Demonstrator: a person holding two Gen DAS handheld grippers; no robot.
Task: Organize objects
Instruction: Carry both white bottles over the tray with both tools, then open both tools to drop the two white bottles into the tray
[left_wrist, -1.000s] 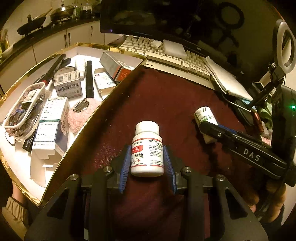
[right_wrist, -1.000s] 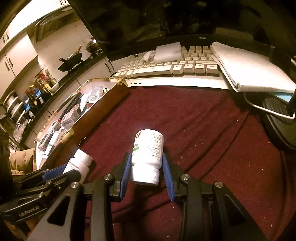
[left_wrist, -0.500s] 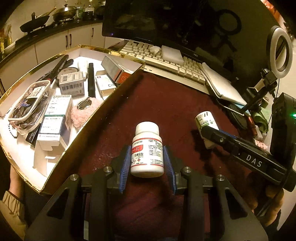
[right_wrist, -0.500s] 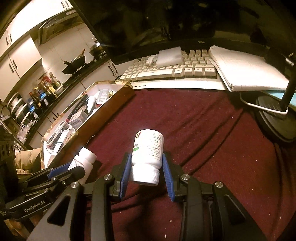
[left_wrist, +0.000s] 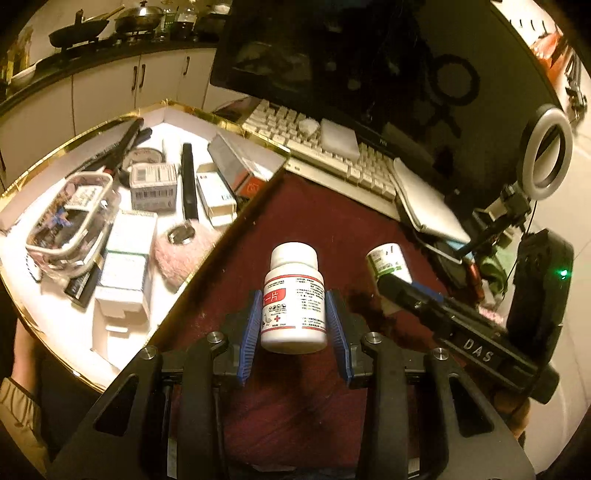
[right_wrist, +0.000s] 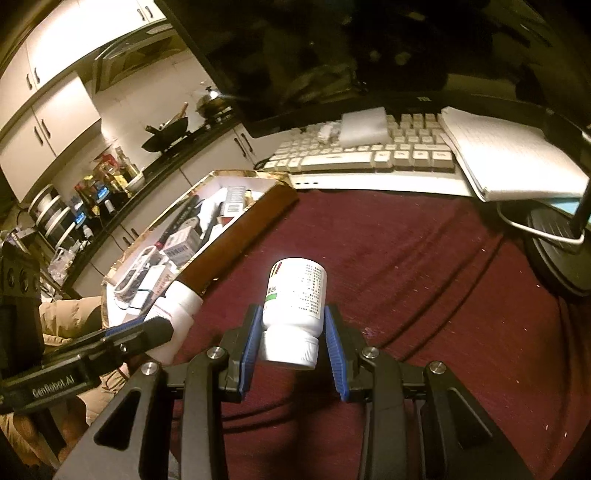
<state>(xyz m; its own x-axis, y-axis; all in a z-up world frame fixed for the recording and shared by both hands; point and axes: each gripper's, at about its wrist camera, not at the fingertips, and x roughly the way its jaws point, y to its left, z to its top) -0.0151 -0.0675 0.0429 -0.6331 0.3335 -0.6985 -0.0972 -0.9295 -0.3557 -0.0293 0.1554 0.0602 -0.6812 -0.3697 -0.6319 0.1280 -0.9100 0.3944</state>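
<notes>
Holding a white plastic pill bottle with a red-striped label (left_wrist: 294, 299) upright, cap at the top, my left tongs (left_wrist: 294, 314) have their blue pads pressed on its two sides, above the dark red cloth (left_wrist: 314, 221) covering the desk. My right tongs (right_wrist: 291, 328) are closed partway on a second white pill bottle with a green-marked label (right_wrist: 295, 291), gripped with its ribbed cap nearest me and its base pointing away.

To the left lies a gold-edged white tray (left_wrist: 207, 114), crowded with small cardboard boxes, a clear zip pouch (left_wrist: 70, 225), a pink fluffy pad (left_wrist: 181, 247) and a black stick-shaped item (left_wrist: 189, 181). Its tall near wall stands between my bottles and the tray floor. Far off, a cream keyboard (right_wrist: 369, 158) sits under a dark monitor (left_wrist: 369, 55), a white notebook (right_wrist: 509, 155) overlapping its right end. A ring light on a stand (left_wrist: 546, 151) rises at far right.
</notes>
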